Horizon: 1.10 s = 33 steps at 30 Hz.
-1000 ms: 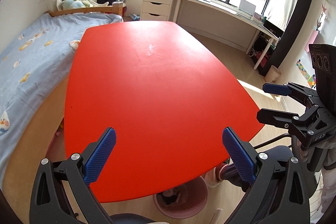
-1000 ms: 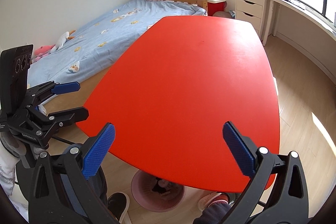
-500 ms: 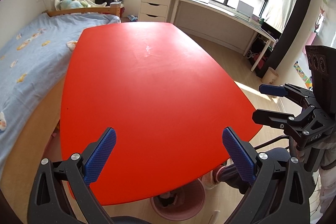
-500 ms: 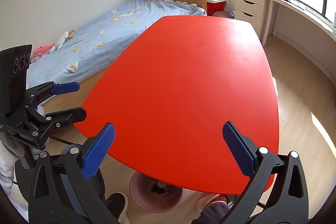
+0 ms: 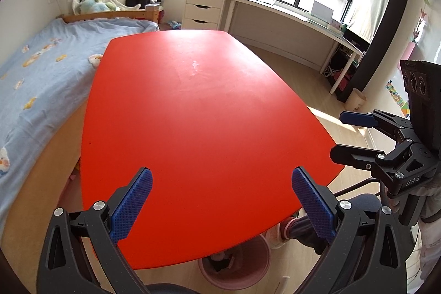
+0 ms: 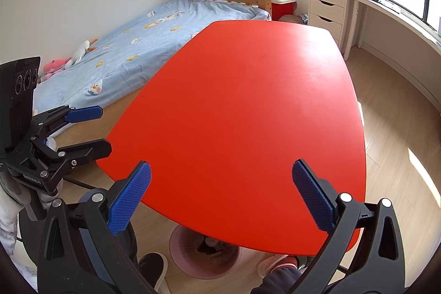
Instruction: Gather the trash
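Holding both tools above the near edge, the left hand-held gripper (image 5: 222, 200) gapes wide and empty. The red bench (image 5: 198, 128) shows no trash; what can be seen sits in the pink bin (image 6: 204, 255) on the floor beneath its near edge. The right hand-held gripper (image 6: 222, 197) is equally wide and empty. Best, I judge, to scan bed-side floor before reaching anywhere.

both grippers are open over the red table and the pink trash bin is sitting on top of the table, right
Not quite. Both the left gripper and the right gripper are open over the red table, but the pink trash bin stands on the floor under the table's near edge, not on top. The right wrist view shows this.
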Each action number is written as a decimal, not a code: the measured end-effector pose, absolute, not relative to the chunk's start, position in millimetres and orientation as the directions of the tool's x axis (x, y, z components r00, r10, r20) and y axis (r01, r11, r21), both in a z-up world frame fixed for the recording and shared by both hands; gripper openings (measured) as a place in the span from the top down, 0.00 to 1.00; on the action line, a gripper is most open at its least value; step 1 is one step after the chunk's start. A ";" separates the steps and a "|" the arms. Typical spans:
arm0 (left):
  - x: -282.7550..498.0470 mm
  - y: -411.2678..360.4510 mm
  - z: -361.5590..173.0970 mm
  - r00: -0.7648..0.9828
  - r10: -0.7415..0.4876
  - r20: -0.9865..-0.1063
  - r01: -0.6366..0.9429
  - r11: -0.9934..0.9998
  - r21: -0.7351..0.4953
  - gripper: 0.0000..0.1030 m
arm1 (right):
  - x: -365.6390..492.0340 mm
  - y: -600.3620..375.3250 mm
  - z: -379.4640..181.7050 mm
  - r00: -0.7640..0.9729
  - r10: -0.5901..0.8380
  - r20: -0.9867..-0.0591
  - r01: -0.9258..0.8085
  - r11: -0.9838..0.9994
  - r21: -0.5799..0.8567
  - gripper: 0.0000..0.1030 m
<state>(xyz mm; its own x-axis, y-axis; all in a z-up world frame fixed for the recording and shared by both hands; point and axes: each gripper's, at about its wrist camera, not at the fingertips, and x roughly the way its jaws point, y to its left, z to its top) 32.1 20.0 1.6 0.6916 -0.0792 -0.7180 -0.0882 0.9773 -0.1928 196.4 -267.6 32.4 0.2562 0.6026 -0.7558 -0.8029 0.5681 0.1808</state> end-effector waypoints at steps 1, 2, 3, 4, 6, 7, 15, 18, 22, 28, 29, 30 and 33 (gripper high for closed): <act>31.9 19.5 1.9 0.692 -0.080 -0.718 -0.088 0.977 -0.193 0.06 | 196.4 -267.6 32.4 0.256 0.603 -0.756 -0.803 0.568 0.181 0.03; 31.9 19.4 1.8 0.692 -0.080 -0.718 -0.088 0.977 -0.193 0.06 | 196.3 -267.5 32.6 0.256 0.603 -0.755 -0.803 0.568 0.181 0.03; 31.9 19.3 1.8 0.692 -0.081 -0.718 -0.086 0.977 -0.194 0.06 | 196.4 -267.4 32.6 0.256 0.602 -0.756 -0.803 0.568 0.181 0.03; 31.6 18.7 2.2 0.691 -0.081 -0.718 -0.086 0.978 -0.192 0.06 | 196.4 -267.4 32.6 0.256 0.602 -0.756 -0.803 0.568 0.180 0.03; 31.5 17.5 2.7 0.691 -0.081 -0.718 -0.083 0.978 -0.191 0.06 | 196.2 -268.5 32.6 0.256 0.602 -0.756 -0.803 0.568 0.180 0.03; 31.4 17.1 2.8 0.691 -0.082 -0.718 -0.082 0.978 -0.191 0.06 | 196.1 -268.7 32.3 0.256 0.602 -0.756 -0.803 0.568 0.180 0.03; 30.7 16.3 3.0 0.692 -0.083 -0.717 -0.082 0.978 -0.192 0.06 | 198.6 -271.1 31.8 0.256 0.601 -0.757 -0.803 0.569 0.180 0.03; 30.7 16.5 2.6 0.690 -0.082 -0.719 -0.083 0.978 -0.191 0.06 | 198.3 -270.6 31.7 0.255 0.601 -0.758 -0.803 0.568 0.180 0.03; 31.3 16.5 1.3 0.686 -0.083 -0.723 -0.084 0.978 -0.192 0.06 | 198.5 -270.9 31.6 0.254 0.601 -0.758 -0.803 0.568 0.181 0.03; 31.5 16.9 0.9 0.688 -0.089 -0.721 -0.080 0.977 -0.196 0.06 | 198.4 -270.6 31.8 0.255 0.599 -0.759 -0.803 0.568 0.179 0.03; 31.6 16.9 1.0 0.688 -0.087 -0.720 -0.079 0.978 -0.194 0.06 | 198.4 -270.7 31.9 0.255 0.600 -0.758 -0.803 0.568 0.180 0.03; 31.6 16.5 1.2 0.689 -0.087 -0.720 -0.077 0.978 -0.193 0.06 | 198.1 -270.4 32.0 0.256 0.600 -0.758 -0.803 0.568 0.179 0.03; 31.0 16.0 1.3 0.693 -0.089 -0.716 -0.070 0.980 -0.189 0.06 | 197.7 -270.0 32.2 0.256 0.601 -0.757 -0.803 0.568 0.179 0.03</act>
<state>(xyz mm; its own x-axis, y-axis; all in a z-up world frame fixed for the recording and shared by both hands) 31.0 16.0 1.3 0.6928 -0.0889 -0.7156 -0.0696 0.9795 -0.1890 197.7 -270.0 32.2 0.2562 0.6006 -0.7574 -0.8031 0.5683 0.1790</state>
